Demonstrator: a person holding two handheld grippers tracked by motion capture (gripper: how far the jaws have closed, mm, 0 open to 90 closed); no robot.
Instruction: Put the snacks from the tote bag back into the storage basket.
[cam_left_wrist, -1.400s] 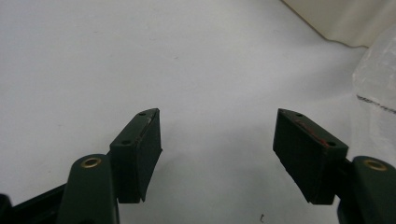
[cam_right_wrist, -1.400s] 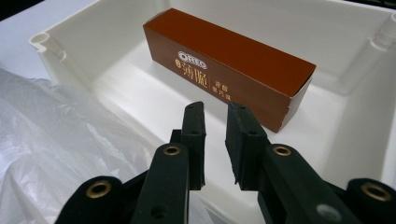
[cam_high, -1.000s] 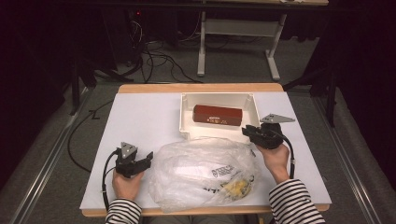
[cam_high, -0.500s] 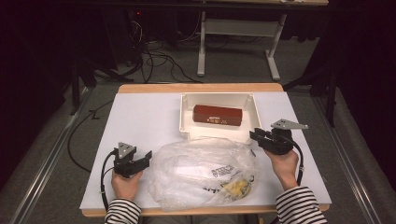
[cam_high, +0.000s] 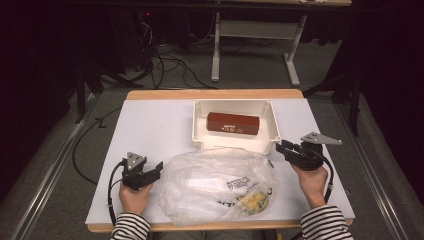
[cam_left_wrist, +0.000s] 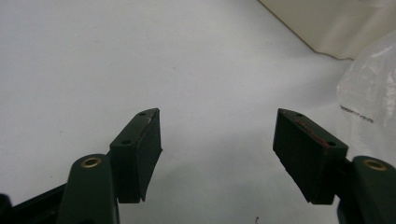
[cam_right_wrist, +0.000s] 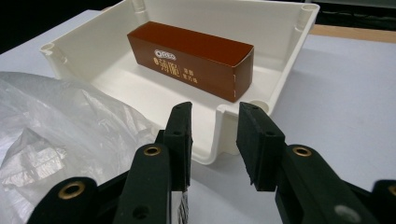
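While your right gripper (cam_high: 280, 148) is hovering with jaws parted, just been opening, nothing between them, you're aiming it at near corner of white tray (cam_right_wrist: 224, 116). Brown box (cam_right_wrist: 194, 58) lying inside tray. Your left gripper (cam_left_wrist: 217, 144) is resting on bench (cam_high: 150, 125), jaws wide apart, empty. Crumpled plastic bag (cam_high: 217, 182) sitting between both grippers, touching tray's near wall.

One table (cam_high: 150, 125) carries everything; one white tray (cam_high: 272, 131) sits against its far edge, toward the right corner; one brown box (cam_high: 234, 123) lies inside that tray; one clear plastic bag (cam_high: 210, 180) rests at the near edge, with perhaps one yellowish item inside, too blurred to count surely; two claws, the left claw (cam_high: 159, 167) and the right claw (cam_high: 280, 148), one at each side of the bag.
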